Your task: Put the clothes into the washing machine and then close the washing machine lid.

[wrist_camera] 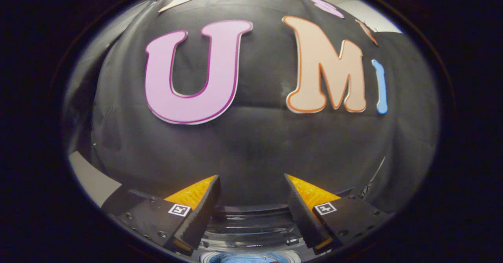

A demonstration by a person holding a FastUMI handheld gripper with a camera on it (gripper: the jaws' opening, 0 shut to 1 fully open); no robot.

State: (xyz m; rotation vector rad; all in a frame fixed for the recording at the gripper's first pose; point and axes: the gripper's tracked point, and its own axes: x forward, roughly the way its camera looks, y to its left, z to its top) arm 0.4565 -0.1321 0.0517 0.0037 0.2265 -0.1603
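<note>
My gripper (251, 178) is open, with a wide gap and nothing between its fingers (200, 204). It points level at the black cloth wall (251, 149) of the booth. Low down between and beneath the fingers I see the top of the washing machine (251, 225), a dark glossy curved rim with reflections. Right under the gripper there is a patch of blue (245, 258) that may be cloth inside the opening; I cannot tell for sure.
The black cloth wall stands close ahead and wraps round both sides. A pale strip of floor or wall (94, 180) shows beyond the left finger. Thin cables (373, 180) hang down by the right finger.
</note>
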